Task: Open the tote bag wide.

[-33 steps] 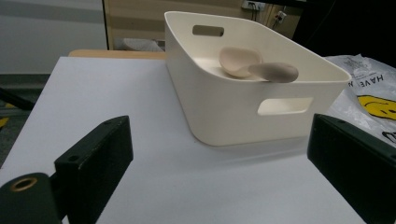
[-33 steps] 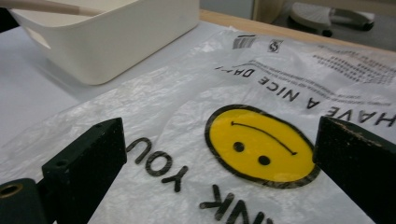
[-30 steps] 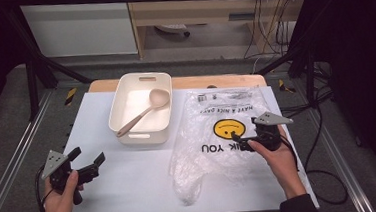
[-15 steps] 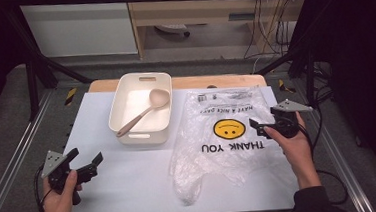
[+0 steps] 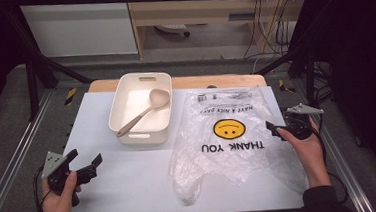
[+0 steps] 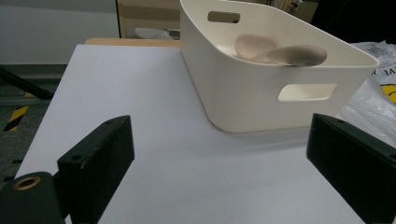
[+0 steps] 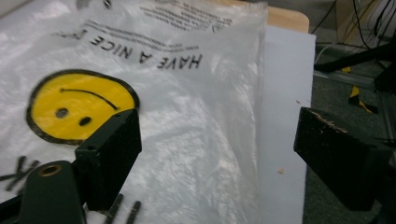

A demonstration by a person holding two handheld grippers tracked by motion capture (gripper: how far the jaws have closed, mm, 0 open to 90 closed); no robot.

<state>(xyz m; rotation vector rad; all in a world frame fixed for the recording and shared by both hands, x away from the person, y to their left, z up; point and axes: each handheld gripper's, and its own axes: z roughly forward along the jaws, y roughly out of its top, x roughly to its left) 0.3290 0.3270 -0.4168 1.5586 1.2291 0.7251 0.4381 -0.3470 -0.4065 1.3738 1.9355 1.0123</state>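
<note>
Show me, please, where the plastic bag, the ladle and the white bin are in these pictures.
plastic bag (image 5: 229,148), high view, on the printed middle below the smiley face.
ladle (image 5: 159,97), high view, on its bowl inside the bin.
white bin (image 6: 247,93), left gripper view, on its near side wall.

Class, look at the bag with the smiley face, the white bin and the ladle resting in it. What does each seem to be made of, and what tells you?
Bag: thin clear plastic film, glossy; it crinkles and the table shows through.
Bin: probably moulded plastic, smooth off-white, with rounded corners and cut-out handles.
Ladle: matte beige, possibly silicone or plastic; hard to tell.
</note>
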